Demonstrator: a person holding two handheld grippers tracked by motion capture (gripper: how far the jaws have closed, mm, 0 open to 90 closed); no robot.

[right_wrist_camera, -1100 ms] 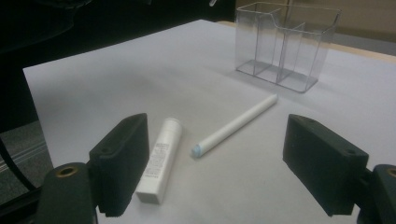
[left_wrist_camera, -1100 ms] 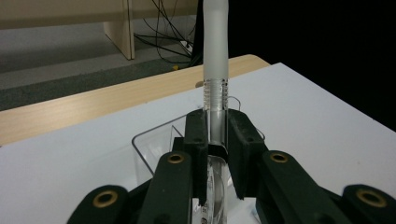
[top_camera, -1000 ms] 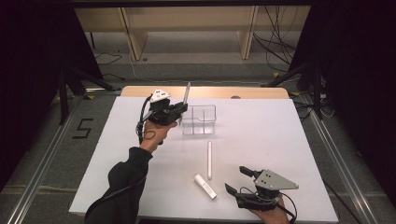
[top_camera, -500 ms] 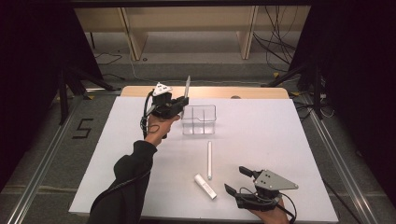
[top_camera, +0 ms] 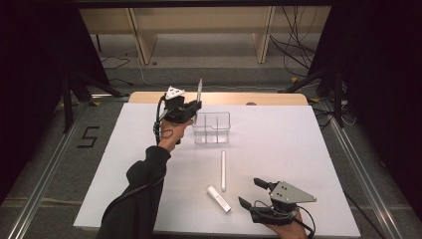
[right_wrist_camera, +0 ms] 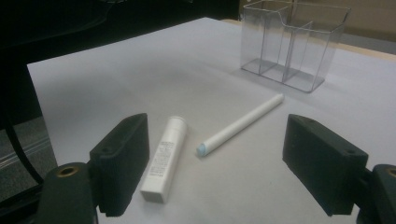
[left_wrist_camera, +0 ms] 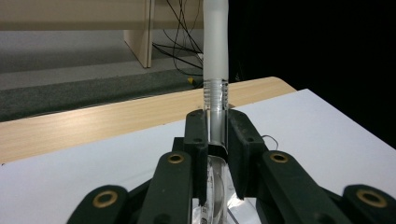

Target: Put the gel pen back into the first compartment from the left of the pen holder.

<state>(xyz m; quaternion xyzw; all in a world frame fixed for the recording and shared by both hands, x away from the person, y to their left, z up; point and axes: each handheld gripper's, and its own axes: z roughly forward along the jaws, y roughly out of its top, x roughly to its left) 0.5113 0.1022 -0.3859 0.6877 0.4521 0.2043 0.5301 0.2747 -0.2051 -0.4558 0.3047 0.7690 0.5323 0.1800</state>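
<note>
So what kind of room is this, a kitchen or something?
Probably a lab or recording studio, not a kitchen: a white table ringed by black curtains, loose cables on the floor, and a taped number 5 marking the spot.

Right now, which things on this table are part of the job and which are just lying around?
In the job:
left gripper, shut on the translucent tube
clear organizer beside it

Lying about for now:
long white stick
short white tube
right gripper, open and holding nothing
</note>
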